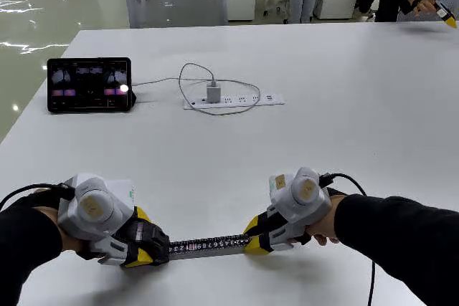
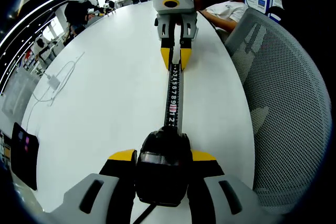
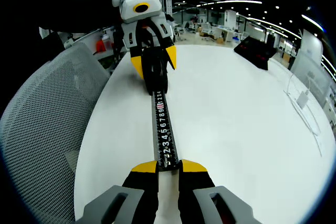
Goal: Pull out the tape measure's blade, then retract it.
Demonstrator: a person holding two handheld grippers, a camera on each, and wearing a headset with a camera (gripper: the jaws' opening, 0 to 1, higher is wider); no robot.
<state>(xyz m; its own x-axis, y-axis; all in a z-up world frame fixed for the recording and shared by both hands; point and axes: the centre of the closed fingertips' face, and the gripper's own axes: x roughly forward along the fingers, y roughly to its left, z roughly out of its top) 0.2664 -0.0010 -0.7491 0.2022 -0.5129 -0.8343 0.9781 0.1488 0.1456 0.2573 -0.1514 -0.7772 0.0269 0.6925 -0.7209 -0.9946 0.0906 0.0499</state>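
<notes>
Left gripper (image 2: 163, 157) clamped on tape measure case (image 2: 161, 178), right gripper (image 3: 169, 167) pinching the blade (image 1: 209, 245) tip. Blade partly out along table's (image 1: 301, 141) near edge. Pull straight, blade flat, case steady, then feed back slowly.

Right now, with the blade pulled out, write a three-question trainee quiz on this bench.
1. True or false: the left gripper is shut on the black tape measure case.
2. The black numbered blade is: A fully retracted; B stretched from the case to the right gripper; C hanging off the bench.
3. Which device lies left of the white power strip?
Key: 1 true; 2 B; 3 the black tablet with a lit screen.
</notes>
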